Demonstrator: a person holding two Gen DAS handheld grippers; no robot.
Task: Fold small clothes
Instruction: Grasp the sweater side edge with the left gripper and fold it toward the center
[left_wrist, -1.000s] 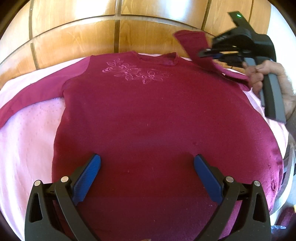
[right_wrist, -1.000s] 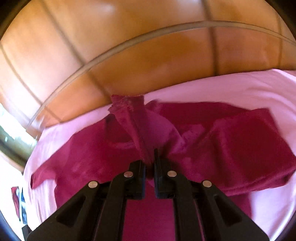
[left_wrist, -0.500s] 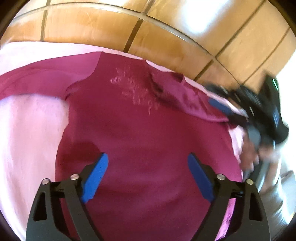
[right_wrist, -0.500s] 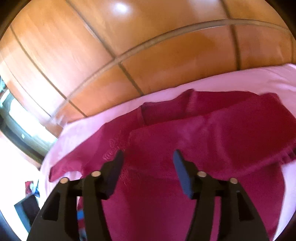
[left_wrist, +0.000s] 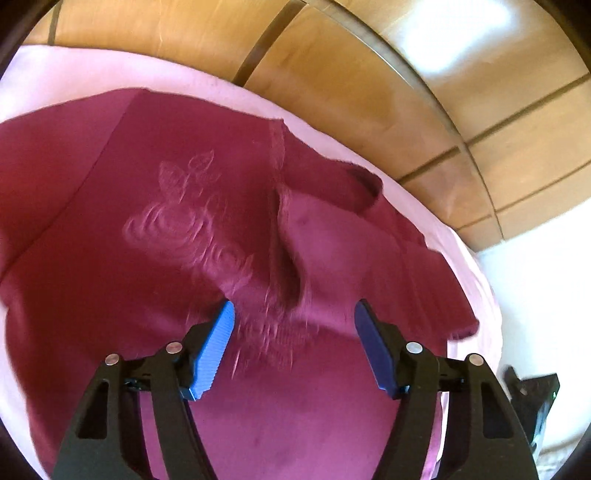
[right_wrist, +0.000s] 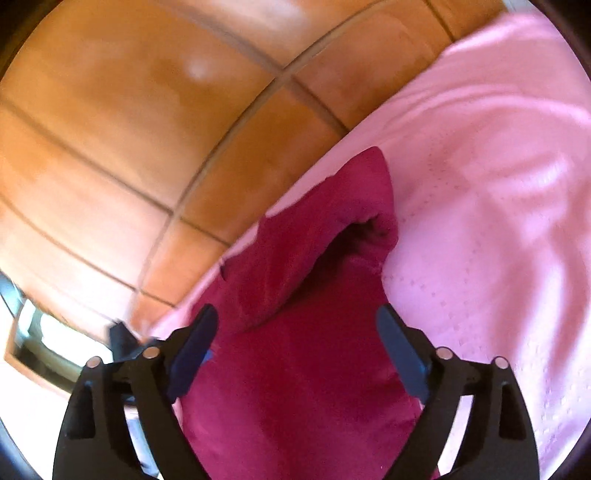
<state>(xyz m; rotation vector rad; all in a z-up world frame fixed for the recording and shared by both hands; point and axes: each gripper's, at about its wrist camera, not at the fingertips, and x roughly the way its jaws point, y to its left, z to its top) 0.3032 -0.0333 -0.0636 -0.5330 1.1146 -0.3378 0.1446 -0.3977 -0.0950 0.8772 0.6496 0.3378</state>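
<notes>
Sleeve (left_wrist: 354, 236) now dropped onto sweater (left_wrist: 110, 295) | left tongs (left_wrist: 293, 328) closing, empty | right tongs (right_wrist: 295, 332) opening, empty

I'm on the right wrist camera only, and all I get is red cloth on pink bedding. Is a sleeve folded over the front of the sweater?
Observer: Yes. The left wrist view shows one sleeve folded across the chest of the sweater, with its cuff beside the embroidered flowers.
Operator: And the other sleeve?
Observer: The other sleeve lies stretched out on the pink bedspread, not yet folded.
Operator: What is the left gripper doing?
Observer: The left gripper is over the chest near that cuff. Its fingers are closing, and the cloth between them is not pinched.
</notes>
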